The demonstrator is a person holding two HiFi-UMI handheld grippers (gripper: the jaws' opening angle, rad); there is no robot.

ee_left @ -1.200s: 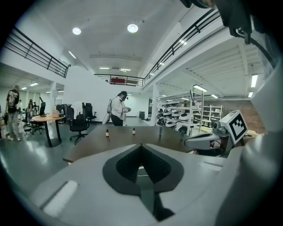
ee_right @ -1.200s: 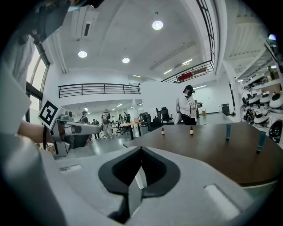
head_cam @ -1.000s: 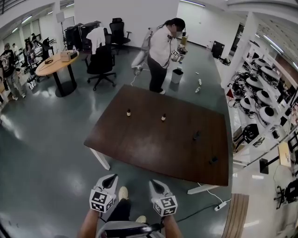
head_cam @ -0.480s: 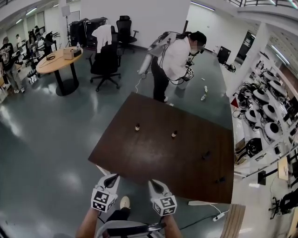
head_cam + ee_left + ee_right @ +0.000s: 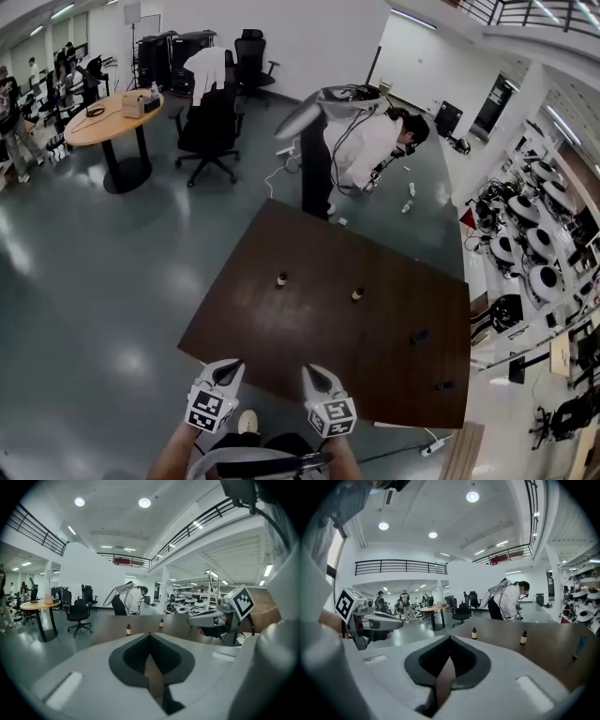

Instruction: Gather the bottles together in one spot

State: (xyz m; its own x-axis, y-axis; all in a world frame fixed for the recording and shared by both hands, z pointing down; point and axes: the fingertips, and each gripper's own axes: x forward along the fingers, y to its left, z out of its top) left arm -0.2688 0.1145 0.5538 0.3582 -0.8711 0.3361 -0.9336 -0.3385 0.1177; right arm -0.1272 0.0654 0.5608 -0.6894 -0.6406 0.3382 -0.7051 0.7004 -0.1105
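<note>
Two small amber bottles with black caps stand apart on the dark brown table [image 5: 281, 328]: one [image 5: 281, 278] toward the left, one [image 5: 357, 293] near the middle. Two dark bottles lie further right, one [image 5: 419, 336] inward and one [image 5: 444, 384] near the front right edge. My left gripper [image 5: 230, 367] and right gripper [image 5: 313, 371] hover side by side just short of the table's near edge, both shut and holding nothing. The left gripper view shows the amber bottles [image 5: 128, 629] [image 5: 161, 623] beyond its closed tips [image 5: 150, 633]. The right gripper view shows them [image 5: 474, 633] [image 5: 524, 637] past its own tips [image 5: 450, 637].
A person [image 5: 361, 141] bends over just beyond the table's far edge. A black office chair [image 5: 211, 122] and a round wooden table [image 5: 108, 117] stand at the back left. Racks of white equipment [image 5: 525, 216] line the right side. A power strip [image 5: 431, 447] lies on the floor.
The table has drawn closer to both grippers and now reaches their tips in the head view. The person beyond the table has bent down. Both grippers stay shut.
</note>
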